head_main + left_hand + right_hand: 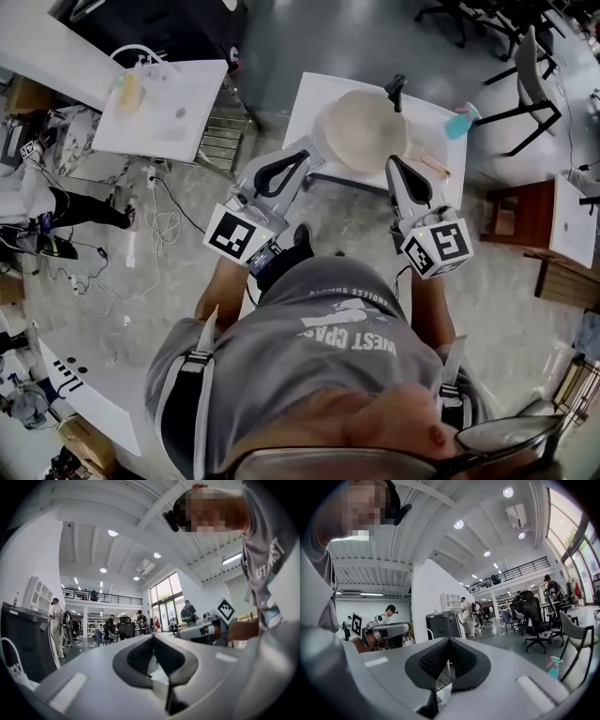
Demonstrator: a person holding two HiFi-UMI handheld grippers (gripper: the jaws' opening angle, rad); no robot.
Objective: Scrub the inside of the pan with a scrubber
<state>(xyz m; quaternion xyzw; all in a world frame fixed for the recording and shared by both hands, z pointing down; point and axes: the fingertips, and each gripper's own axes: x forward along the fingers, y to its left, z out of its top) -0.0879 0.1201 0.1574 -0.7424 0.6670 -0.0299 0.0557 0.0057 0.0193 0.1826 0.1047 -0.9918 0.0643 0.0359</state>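
Note:
The pan [361, 131], round with a pale beige inside and a black handle [396, 92] pointing away, lies on a small white table [306, 98] ahead of me. A small pinkish piece [435, 166], possibly the scrubber, rests on the table right of the pan. My left gripper [304, 156] is held near the table's front left edge, short of the pan, jaws shut and empty. My right gripper [392, 162] hovers at the pan's near right rim, also shut with nothing in it. Both gripper views look level across the room, showing closed fingertips [153, 637] [449, 640] and no pan.
A teal spray bottle [461, 122] [554, 666] stands at the table's right corner. A second white table [159, 108] with a bottle is to the left, with cables on the floor [164, 225]. A chair [530, 75] and a wooden stand [511, 211] are to the right.

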